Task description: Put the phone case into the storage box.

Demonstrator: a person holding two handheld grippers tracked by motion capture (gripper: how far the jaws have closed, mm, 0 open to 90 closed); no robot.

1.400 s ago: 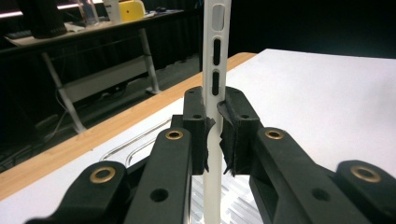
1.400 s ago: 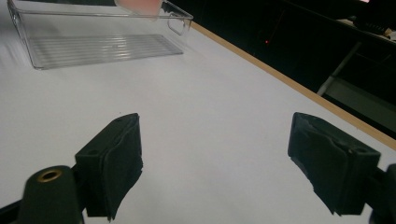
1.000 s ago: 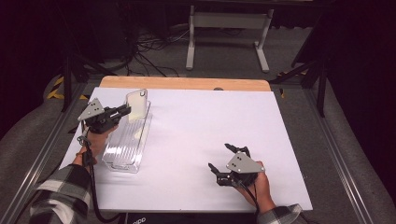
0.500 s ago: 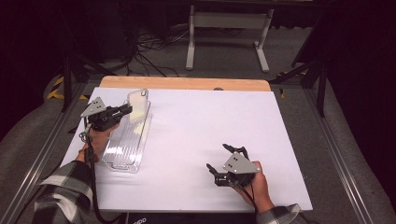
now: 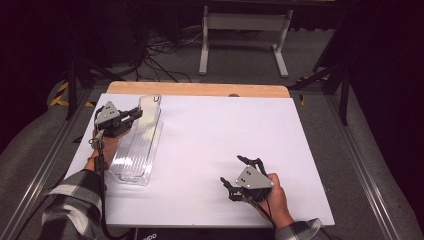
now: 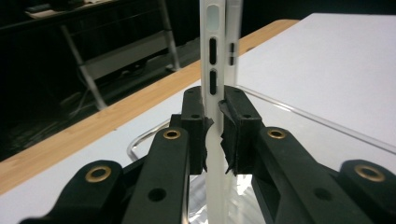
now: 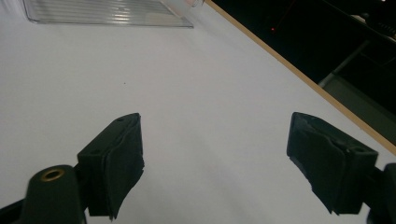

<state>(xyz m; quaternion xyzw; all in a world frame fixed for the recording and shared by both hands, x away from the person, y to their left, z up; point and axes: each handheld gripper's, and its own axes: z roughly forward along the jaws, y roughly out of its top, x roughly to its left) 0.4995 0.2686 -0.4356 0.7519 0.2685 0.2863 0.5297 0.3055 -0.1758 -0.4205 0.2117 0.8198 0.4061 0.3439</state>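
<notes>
The left hand-held gripper point(image 5: 134, 114) is closed on a clear phone case point(image 5: 149, 108), its two black jaws pinching the case's thin side edge; in the left gripper view the case point(image 6: 215, 70) rises upright between the pads point(image 6: 234, 135), with its button cut-outs facing the camera. From the high view the case stands tilted on edge over the far end of a clear ribbed plastic tray point(image 5: 134, 155), which lies lengthwise on the left part of the white tabletop point(image 5: 215, 135). The person's left hand point(image 5: 104, 145) grips the tool from behind, a plaid sleeve point(image 5: 72, 207) trailing toward the near edge, and a cable hangs down from it. The right hand-held gripper point(image 5: 240, 172) sits low at the near right part of the tabletop, well apart from the tray, its jaws spread wide with nothing between them; the right gripper view shows the two pads point(image 7: 119, 158) far apart over bare white surface, with the tray point(image 7: 107, 14) at the top of that view. A strip of wood point(image 5: 200, 89) borders the far side of the tabletop.
</notes>
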